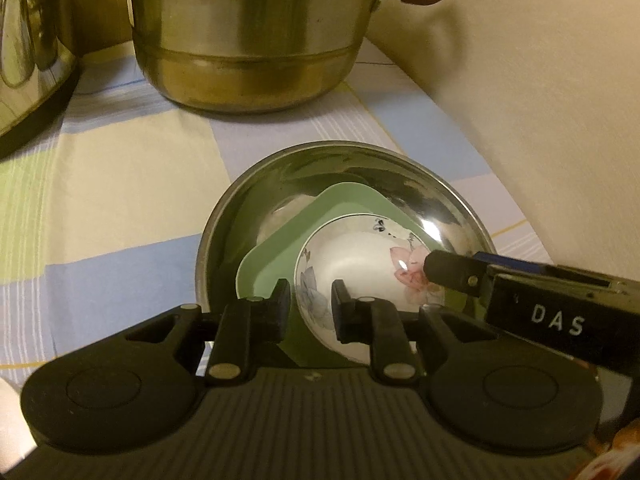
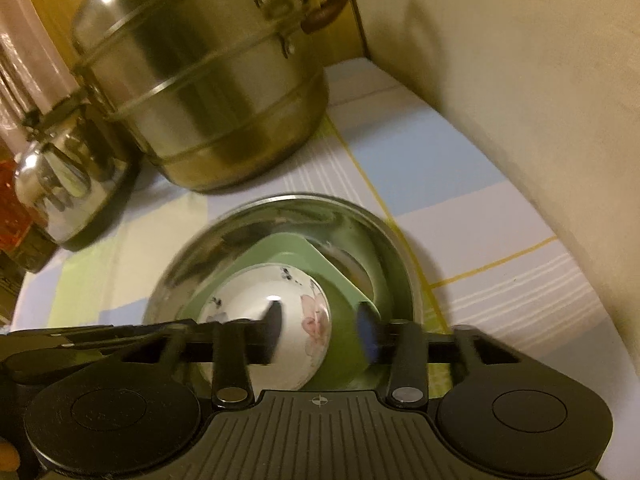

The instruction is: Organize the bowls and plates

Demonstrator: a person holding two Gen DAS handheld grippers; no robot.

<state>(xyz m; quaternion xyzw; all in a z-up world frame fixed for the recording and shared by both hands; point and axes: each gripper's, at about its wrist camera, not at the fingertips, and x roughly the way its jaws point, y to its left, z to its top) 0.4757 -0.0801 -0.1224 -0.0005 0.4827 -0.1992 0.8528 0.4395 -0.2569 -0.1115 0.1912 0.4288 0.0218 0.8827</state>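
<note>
The right gripper (image 2: 320, 336) straddles the floral bowl's (image 2: 256, 312) rim, jaws apart, inside the steel basin (image 2: 396, 264).

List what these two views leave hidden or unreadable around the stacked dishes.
- Floral bowl: near rim hidden behind the left hand-held gripper, left wrist view.
- Green dish: near edge behind the right hand-held gripper, whose fingers are motion-blurred.
- Steamer pot: top cut off by the frame.
- Kettle: partly cropped.

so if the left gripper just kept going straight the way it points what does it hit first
Most likely the floral bowl: the left gripper straddles its near rim, so it would meet the bowl's wall first, though depth is unclear.
</note>
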